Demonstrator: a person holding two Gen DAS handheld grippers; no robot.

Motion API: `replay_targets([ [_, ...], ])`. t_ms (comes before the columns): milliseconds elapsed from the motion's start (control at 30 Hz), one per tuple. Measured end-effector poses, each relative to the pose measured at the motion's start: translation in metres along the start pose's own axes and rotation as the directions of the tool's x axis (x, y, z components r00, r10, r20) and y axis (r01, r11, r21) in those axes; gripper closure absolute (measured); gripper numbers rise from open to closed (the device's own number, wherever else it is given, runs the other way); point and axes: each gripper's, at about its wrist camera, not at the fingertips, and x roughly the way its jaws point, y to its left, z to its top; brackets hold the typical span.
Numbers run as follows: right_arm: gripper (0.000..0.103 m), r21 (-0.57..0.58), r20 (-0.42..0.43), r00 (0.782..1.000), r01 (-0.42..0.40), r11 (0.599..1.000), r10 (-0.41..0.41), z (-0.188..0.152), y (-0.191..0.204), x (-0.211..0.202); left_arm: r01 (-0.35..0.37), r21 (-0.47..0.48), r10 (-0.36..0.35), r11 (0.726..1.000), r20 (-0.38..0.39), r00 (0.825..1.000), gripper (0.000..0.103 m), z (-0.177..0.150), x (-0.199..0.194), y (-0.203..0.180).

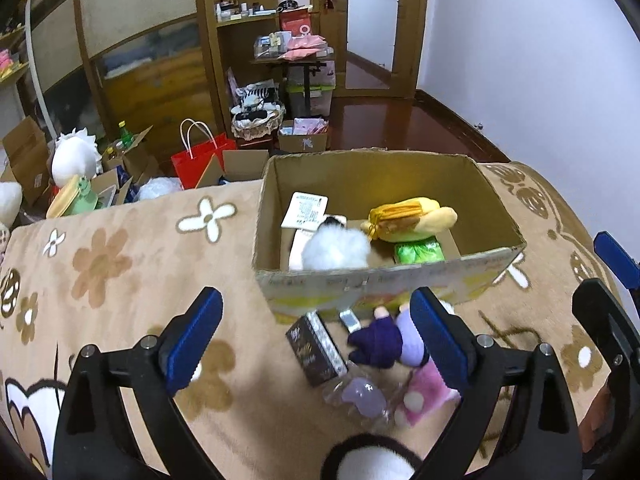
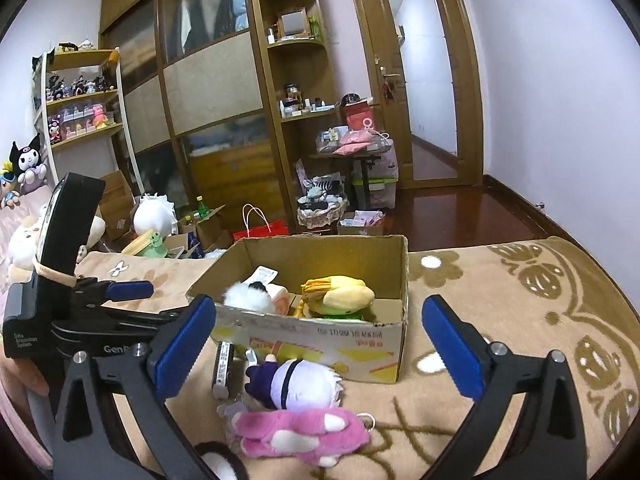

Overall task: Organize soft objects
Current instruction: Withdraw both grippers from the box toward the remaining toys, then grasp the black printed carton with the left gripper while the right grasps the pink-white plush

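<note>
Lettering "GenR" — left hand-held gripper (image 2: 128,291)

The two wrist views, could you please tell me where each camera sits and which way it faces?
Left wrist: on the left tongs, looking forward and down over the bed at the cardboard box; its open blue pads frame the view, and the right tongs' tips show at the right edge.
Right wrist: on the right tongs, lower, facing the box and wardrobe; the left tongs show at left.
Shared: box, purple doll, pink plush.
</note>
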Motion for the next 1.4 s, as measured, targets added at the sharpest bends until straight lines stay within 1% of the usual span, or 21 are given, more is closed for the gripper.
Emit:
replay_targets([
  [133, 0.000, -0.004, 0.003, 1.000, 0.010, 1.000, -0.010, -0.004, 0.003, -0.011, -0.007, -0.004, 0.007, 1.000, -0.006, 1.000, 0.009, -0.006, -0.011, 0.003],
  [233, 0.000, -0.007, 0.002, 1.000, 0.013, 1.000, -0.013, -0.008, 0.005, -0.016, 0.003, -0.015, -0.003, 1.000, -0.024, 1.000, 0.009, -0.013, -0.016, 0.007],
  [367, 0.000, -0.010, -0.002, 1.000, 0.019, 1.000, -0.019, -0.013, 0.008, -0.022, -0.001, -0.008, 0.001, 1.000, -0.054, 0.999, 0.009, -0.022, -0.018, 0.009],
  [667, 0.000, -0.015, -0.044, 0.999, 0.022, 1.000, -0.022, -0.029, 0.010, -0.017, -0.011, -0.008, 0.010, 1.000, -0.124, 0.992, 0.009, -0.029, -0.004, 0.011],
  [1000, 0.000, -0.015, -0.120, 0.993, 0.009, 1.000, -0.011, -0.051, 0.006, 0.008, -0.013, -0.025, 0.007, 1.000, -0.244, 0.970, 0.009, -0.032, 0.034, 0.015],
  [1400, 0.000, -0.057, -0.199, 0.980, -0.026, 0.998, 0.014, -0.071, 0.017, 0.039, 0.013, -0.022, -0.019, 1.000, -0.335, 0.942, 0.009, -0.030, 0.072, 0.010],
])
